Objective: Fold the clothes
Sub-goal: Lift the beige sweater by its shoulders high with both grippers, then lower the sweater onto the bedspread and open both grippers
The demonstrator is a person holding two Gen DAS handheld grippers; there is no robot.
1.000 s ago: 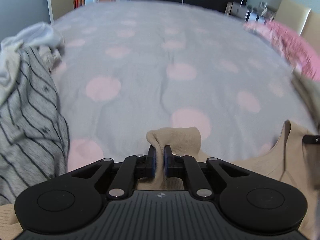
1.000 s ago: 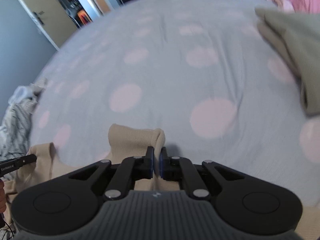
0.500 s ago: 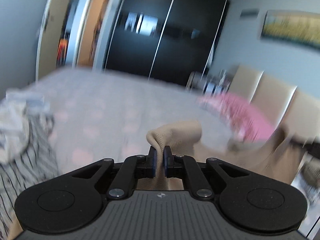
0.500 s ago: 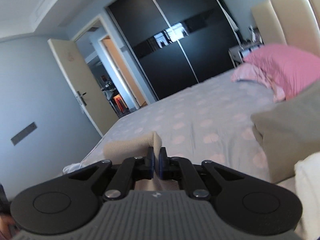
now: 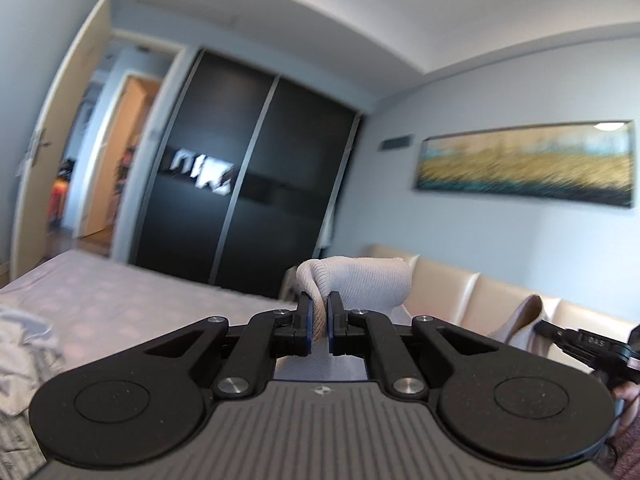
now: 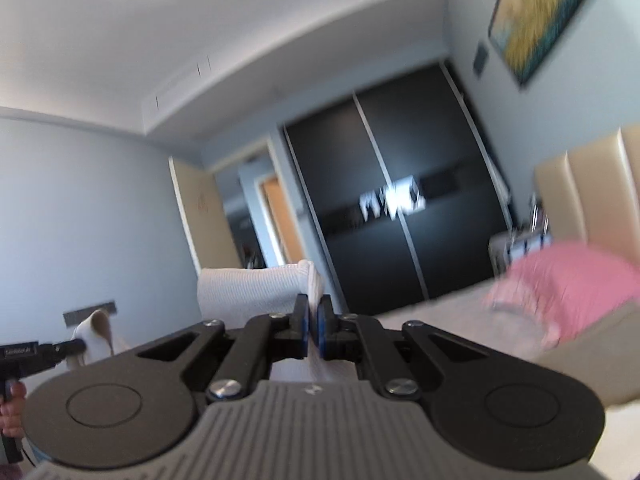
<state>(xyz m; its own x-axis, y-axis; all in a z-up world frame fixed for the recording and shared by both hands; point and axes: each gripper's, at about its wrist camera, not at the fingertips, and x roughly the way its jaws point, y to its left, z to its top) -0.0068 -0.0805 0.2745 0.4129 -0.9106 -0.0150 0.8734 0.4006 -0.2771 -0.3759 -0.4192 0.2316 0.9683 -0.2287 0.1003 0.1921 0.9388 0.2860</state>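
1. The left tongs (image 5: 319, 312) are clamped on a fold of a beige ribbed garment (image 5: 360, 280), held up in the air above the bed (image 5: 132, 300).
2. The right tongs (image 6: 313, 316) are likewise closed on another fold of the same garment, which bulges above their tips.
3. Each camera catches the other tongs at its edge, cloth hanging from them.
4. A striped shirt (image 5: 16, 436) lies at the bed's left edge; a pink pillow (image 6: 568, 280) sits by the headboard (image 6: 592, 192).
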